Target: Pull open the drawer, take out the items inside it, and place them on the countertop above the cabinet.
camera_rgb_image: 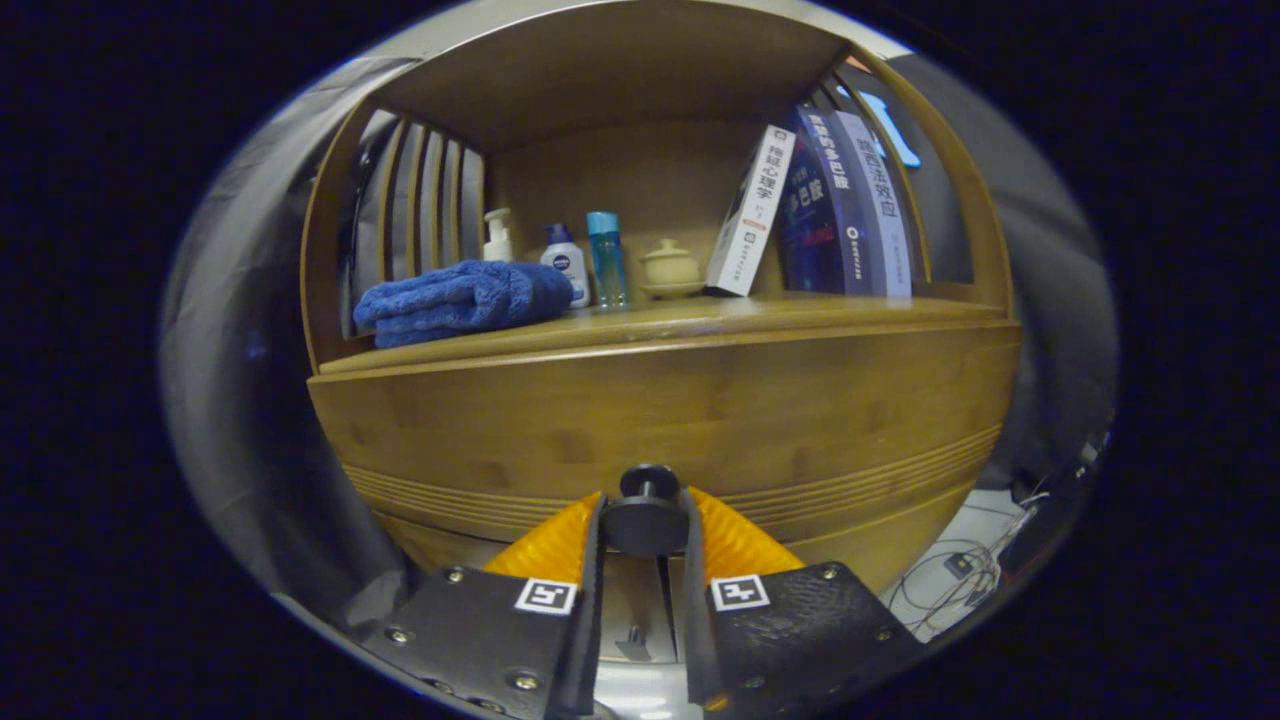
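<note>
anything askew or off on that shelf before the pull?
Only one thing: the white book leans tilted against the upright dark books instead of standing straight. Towel is folded, bottles upright. Gripper is shut on the drawer knob.

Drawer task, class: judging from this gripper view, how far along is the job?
Done: the gripper has reached the drawer knob, both fingers pressing on it. In hand: the pull itself; the drawer front looks flush, not yet open. Left: taking the items out and placing them on the countertop beside the blue towel.
</note>
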`<control>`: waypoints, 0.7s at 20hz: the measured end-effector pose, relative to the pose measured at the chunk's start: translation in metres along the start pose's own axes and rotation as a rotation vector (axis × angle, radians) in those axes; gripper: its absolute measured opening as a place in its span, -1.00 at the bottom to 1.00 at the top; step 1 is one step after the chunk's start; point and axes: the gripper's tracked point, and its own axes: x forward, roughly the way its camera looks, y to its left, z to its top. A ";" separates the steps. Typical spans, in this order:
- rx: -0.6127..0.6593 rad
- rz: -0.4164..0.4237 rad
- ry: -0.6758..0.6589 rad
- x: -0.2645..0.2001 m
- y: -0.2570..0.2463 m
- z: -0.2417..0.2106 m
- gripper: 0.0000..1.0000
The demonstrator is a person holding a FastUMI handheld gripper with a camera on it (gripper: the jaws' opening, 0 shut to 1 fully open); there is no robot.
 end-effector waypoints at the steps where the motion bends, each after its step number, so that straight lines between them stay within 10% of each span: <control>1: -0.007 -0.001 0.008 -0.002 -0.001 0.000 -0.37; 14: 0.015 -0.012 0.024 -0.098 -0.004 -0.022 -0.37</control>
